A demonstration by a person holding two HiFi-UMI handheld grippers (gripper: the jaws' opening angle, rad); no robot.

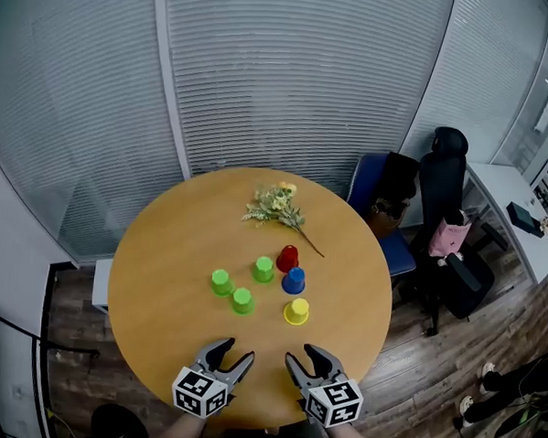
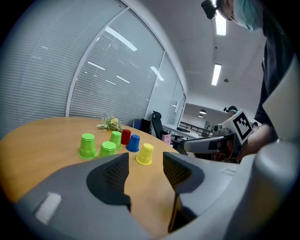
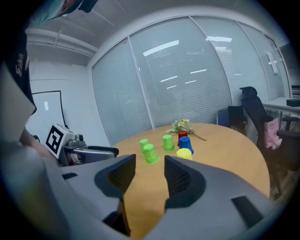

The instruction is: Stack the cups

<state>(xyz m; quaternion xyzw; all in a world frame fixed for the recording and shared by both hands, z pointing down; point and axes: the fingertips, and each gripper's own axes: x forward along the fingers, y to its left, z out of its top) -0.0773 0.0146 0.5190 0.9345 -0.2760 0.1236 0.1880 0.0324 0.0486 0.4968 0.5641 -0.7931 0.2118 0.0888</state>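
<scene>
Six cups, all upside down, each standing alone on the table (image 1: 153, 253); none is stacked. Reference: the flower sprig (image 1: 276, 206).

- The red cup (image 1: 288, 257) is nearest the sprig, just past its stem end on the person's side.
- The blue cup (image 1: 294, 280) is just beyond the red one; whether they touch cannot be told.
- The yellow cup (image 1: 297, 311) is farther from the sprig on the same line.
- The first green cup (image 1: 264, 269) is just left of the red.
- The second green cup (image 1: 220, 281) and third green cup (image 1: 242, 301) are farther out and to the left.

The left gripper (image 1: 238, 351) and right gripper (image 1: 301, 354) hover side by side at the table edge opposite the sprig, well apart from every cup. On each the jaws stand apart and hold nothing, with only bare table top in the gap.

A black office chair (image 1: 446, 177) stands off the table, right of the sprig.
</scene>
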